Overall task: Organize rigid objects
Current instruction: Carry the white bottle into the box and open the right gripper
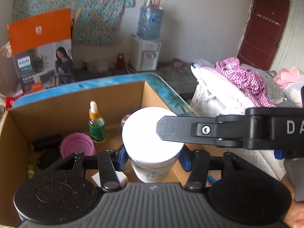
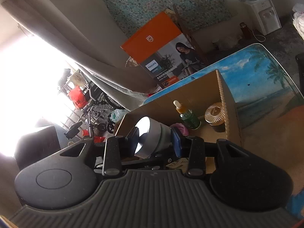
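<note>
Both grippers' fingers clamp: left (image 1: 153, 157) on white-lidded jar (image 1: 152, 142), right (image 2: 154, 141) on grey-lidded jar (image 2: 150, 138).

a dark red panelled wooden door (image 1: 263, 32) stood in the pale wall. a white water dispenser (image 1: 145, 55) stood beneath a teal floral cloth (image 1: 76, 5). daylight glared through a window (image 2: 28, 76).

Your cardboard box (image 1: 57, 102) is plain matt brown, corrugated edge showing at center right of the right wrist view. The white jar (image 1: 152, 146) looks like smooth plastic with a glossy lid. The dropper bottle (image 1: 96, 127) is shiny green glass. The bench (image 2: 262, 79) has a glossy printed beach top. The left hand-held gripper (image 1: 153, 158) is speckled matt black.
</note>
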Tool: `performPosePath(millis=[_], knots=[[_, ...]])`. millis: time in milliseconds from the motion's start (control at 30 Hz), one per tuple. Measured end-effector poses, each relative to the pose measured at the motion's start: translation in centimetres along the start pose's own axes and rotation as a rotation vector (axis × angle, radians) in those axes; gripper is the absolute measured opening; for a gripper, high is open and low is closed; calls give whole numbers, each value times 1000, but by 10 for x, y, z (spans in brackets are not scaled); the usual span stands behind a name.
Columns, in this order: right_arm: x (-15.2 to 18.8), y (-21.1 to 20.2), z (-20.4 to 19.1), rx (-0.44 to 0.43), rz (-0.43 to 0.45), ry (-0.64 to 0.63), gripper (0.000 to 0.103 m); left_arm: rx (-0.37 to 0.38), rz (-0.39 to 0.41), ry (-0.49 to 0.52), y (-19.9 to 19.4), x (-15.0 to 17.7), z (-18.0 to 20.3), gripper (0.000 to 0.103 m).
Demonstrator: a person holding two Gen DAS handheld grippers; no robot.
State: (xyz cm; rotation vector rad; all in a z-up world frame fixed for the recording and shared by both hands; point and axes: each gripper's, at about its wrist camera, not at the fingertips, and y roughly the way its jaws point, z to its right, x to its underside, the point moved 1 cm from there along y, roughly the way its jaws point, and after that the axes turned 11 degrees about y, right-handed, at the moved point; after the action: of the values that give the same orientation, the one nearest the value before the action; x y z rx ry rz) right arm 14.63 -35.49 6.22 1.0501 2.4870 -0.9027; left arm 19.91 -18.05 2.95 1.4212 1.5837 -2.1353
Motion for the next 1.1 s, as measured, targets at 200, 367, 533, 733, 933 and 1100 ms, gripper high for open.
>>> performPosePath(millis=[200, 367, 533, 733, 933, 1100], knots=[[-5, 19, 18, 40, -18, 11, 36, 20, -45, -21, 17, 2, 1, 54], [-8, 24, 20, 65, -19, -11, 36, 15, -65, -16, 21, 0, 5, 54], [-9, 23, 18, 83, -5, -41, 37, 9, -98, -12, 33, 1, 7, 54], [-8, 20, 18, 82, -2, -39, 37, -8, -97, -2, 32, 3, 9, 57], [-7, 15, 17, 73, 12, -32, 38, -29, -73, 21, 21, 0, 15, 72], [-7, 1, 13, 61, 36, -31, 41, -42, -40, 28, 6, -2, 19, 83]])
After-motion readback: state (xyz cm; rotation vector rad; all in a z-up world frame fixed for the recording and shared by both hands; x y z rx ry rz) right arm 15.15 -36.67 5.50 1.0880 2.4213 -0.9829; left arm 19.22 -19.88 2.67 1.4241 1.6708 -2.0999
